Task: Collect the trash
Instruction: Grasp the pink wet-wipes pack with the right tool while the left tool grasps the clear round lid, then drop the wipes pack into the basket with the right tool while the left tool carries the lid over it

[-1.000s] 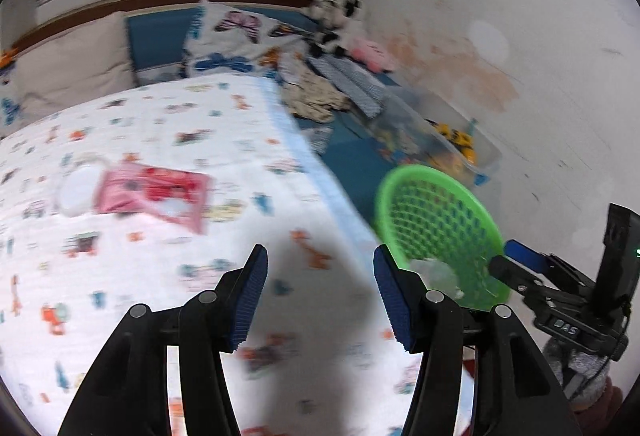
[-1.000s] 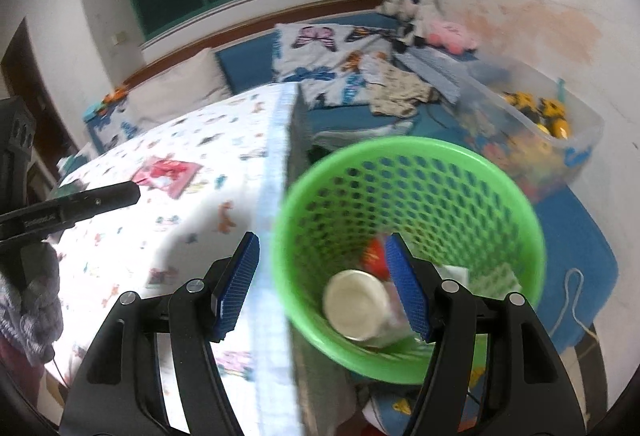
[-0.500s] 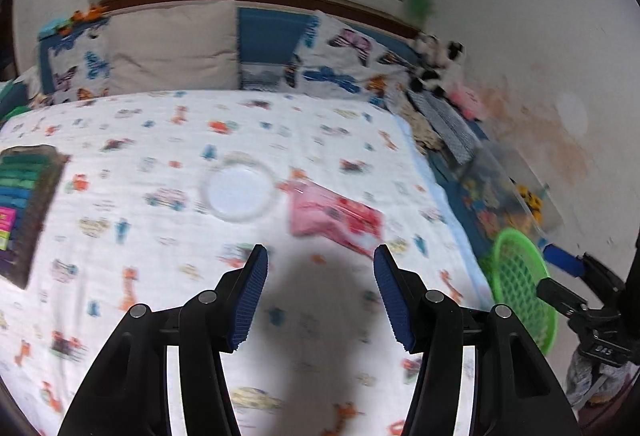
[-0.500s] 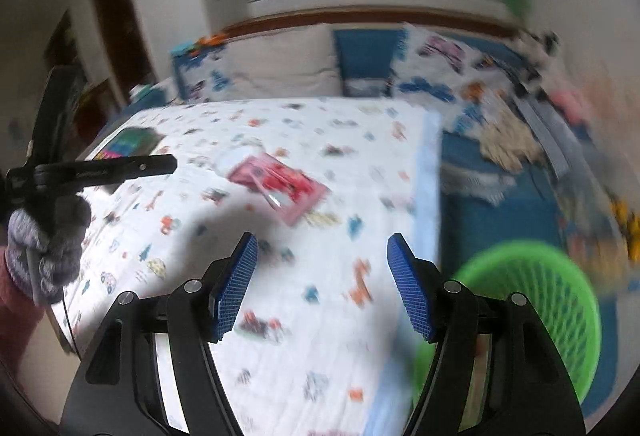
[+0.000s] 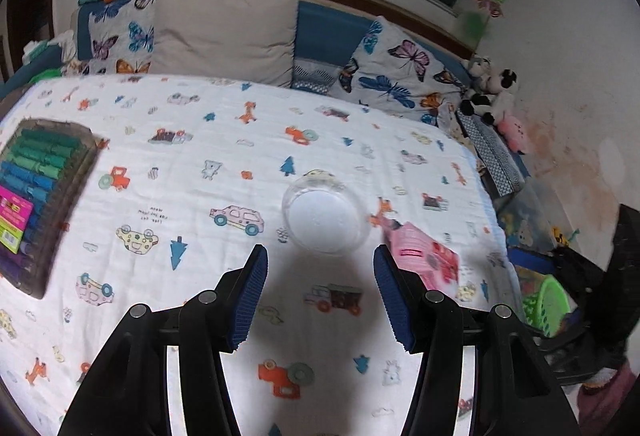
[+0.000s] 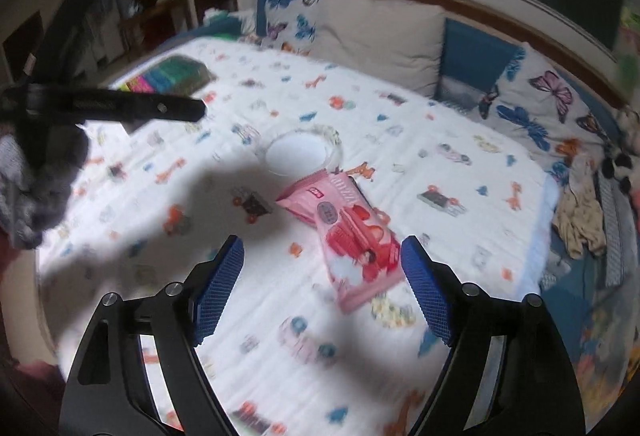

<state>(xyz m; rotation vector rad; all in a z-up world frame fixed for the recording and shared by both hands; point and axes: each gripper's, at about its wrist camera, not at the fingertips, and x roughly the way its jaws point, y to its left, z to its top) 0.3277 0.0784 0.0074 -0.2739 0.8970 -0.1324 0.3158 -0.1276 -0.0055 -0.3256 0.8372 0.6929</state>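
A clear plastic cup (image 5: 323, 215) lies on its side on the cartoon-print bed sheet (image 5: 192, 171), just ahead of my left gripper (image 5: 320, 296), which is open with nothing between its blue pads. Beside the cup lies a pink snack wrapper (image 6: 347, 232), also seen as the pink wrapper (image 5: 424, 260) in the left wrist view. My right gripper (image 6: 322, 290) hovers over the wrapper's near end, its jaws opening and holding nothing. The cup (image 6: 300, 151) sits beyond the wrapper. A green mesh basket (image 5: 546, 300) stands off the bed's right edge.
A case of coloured markers (image 5: 36, 195) lies at the sheet's left side. Pillows (image 5: 224, 35) line the headboard, with plush toys (image 5: 492, 95) and clothes (image 6: 580, 211) in the gap by the wall. The left gripper's arm (image 6: 104, 103) crosses the right wrist view.
Both grippers swung away from the green basket to over the bed. The cup and pink wrapper now lie right ahead of them. The right jaws have widened.
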